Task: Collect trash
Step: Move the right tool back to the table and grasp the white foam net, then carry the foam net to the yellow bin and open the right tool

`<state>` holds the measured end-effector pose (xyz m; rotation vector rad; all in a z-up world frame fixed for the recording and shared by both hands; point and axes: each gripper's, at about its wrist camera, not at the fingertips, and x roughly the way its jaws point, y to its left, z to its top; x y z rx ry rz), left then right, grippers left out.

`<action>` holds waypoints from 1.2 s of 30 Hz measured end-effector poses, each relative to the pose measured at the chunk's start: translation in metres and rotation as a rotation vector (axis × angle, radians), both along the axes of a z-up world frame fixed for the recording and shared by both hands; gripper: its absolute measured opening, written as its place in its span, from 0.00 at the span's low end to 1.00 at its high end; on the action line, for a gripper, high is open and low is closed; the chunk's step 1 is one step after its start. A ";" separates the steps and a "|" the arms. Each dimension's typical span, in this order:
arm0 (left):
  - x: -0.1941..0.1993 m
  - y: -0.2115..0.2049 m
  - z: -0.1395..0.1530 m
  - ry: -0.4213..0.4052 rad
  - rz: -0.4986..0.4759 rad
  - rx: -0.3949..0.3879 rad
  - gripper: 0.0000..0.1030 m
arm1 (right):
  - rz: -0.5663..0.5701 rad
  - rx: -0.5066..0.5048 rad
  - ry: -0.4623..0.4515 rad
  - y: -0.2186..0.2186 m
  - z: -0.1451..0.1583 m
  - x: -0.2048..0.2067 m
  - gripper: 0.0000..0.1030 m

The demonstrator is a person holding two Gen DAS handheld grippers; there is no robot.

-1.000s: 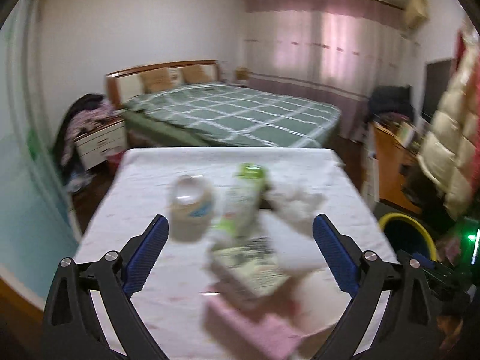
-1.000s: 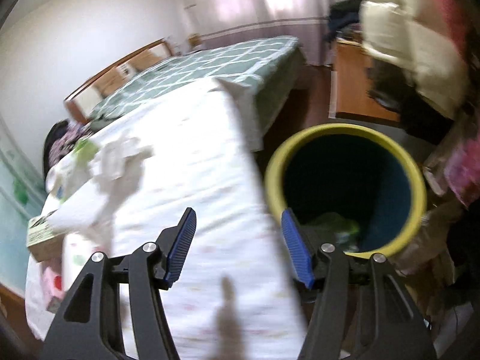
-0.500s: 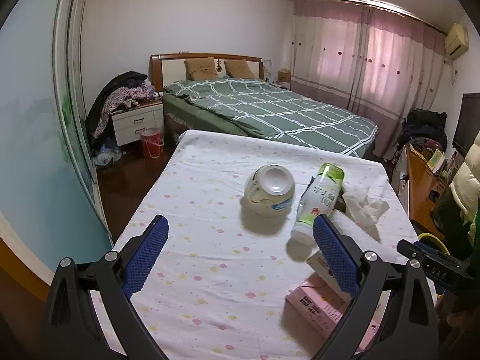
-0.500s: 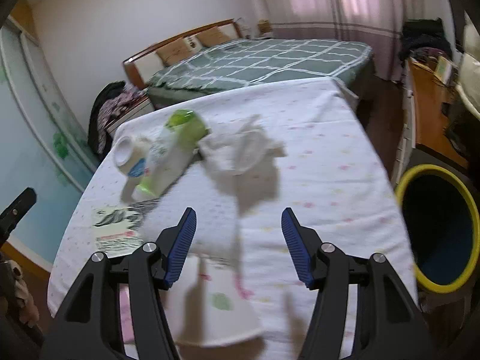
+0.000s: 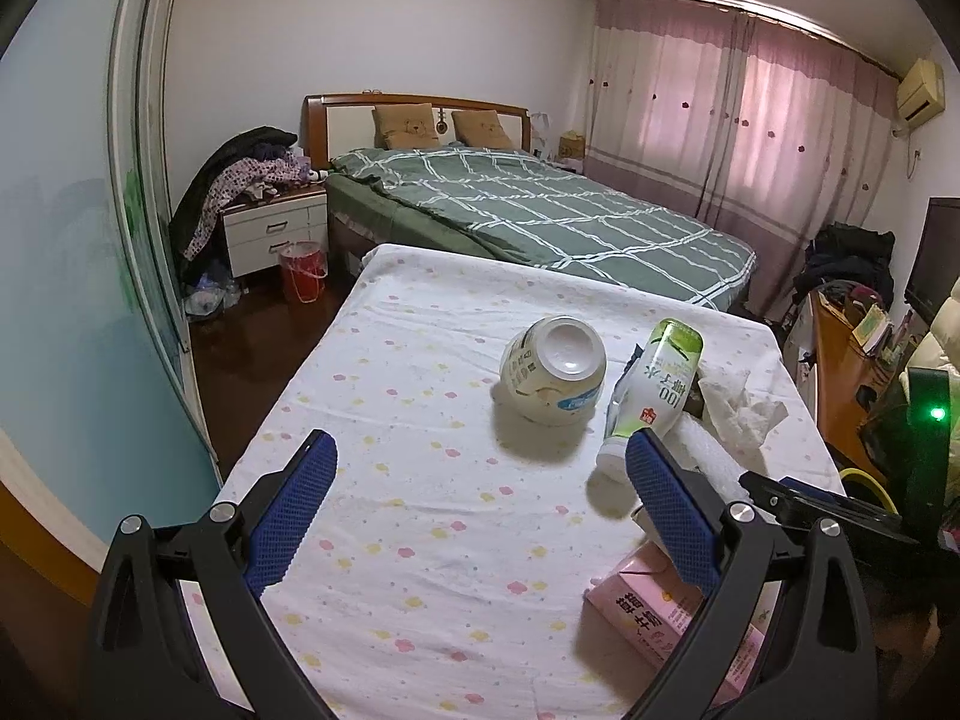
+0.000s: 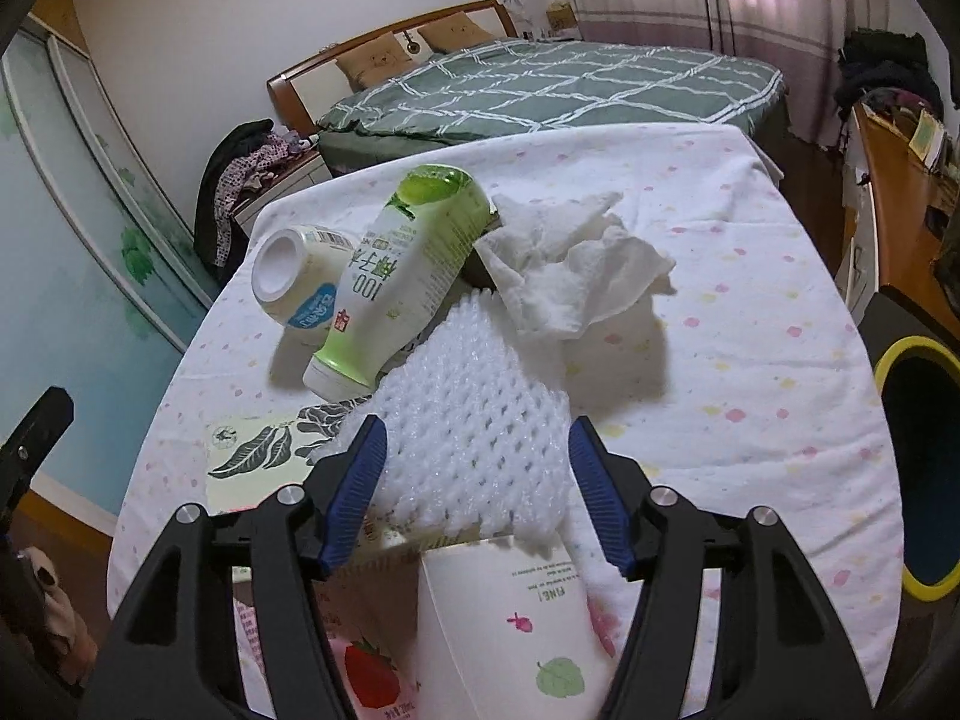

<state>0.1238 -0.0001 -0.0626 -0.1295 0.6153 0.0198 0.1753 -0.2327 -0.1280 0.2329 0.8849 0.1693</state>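
white foam net sits between the right gripper jaws, just opened wider, pads untouched; lower, centre, then squeeze gently. left gripper apart, empty.

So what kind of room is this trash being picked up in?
A lived-in bedroom, most likely: a made bed with a wooden headboard, a nightstand heaped with clothes, and drawn pink curtains.
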 end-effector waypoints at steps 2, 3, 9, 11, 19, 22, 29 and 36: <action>0.000 -0.001 -0.001 -0.001 -0.003 -0.003 0.93 | -0.001 0.011 0.009 -0.001 -0.003 0.000 0.59; -0.001 -0.001 -0.001 -0.001 -0.004 -0.003 0.93 | -0.001 0.016 0.012 -0.002 -0.003 0.000 0.59; -0.002 -0.003 -0.001 -0.004 -0.008 -0.003 0.93 | 0.005 0.016 0.023 -0.005 -0.004 0.004 0.24; -0.002 -0.004 -0.001 -0.005 -0.006 -0.004 0.93 | 0.005 0.018 0.027 -0.006 -0.004 0.006 0.15; -0.005 -0.006 0.002 -0.012 -0.011 -0.004 0.93 | 0.021 0.040 -0.015 -0.007 0.013 -0.009 0.13; -0.006 -0.005 0.003 -0.018 -0.010 -0.003 0.93 | 0.051 0.060 -0.030 -0.004 0.023 -0.020 0.13; -0.009 -0.005 0.004 -0.023 -0.012 -0.006 0.93 | 0.078 0.091 -0.103 -0.006 0.049 -0.043 0.13; -0.015 -0.012 0.009 -0.035 -0.036 0.006 0.93 | 0.044 0.072 -0.174 -0.015 0.067 -0.051 0.13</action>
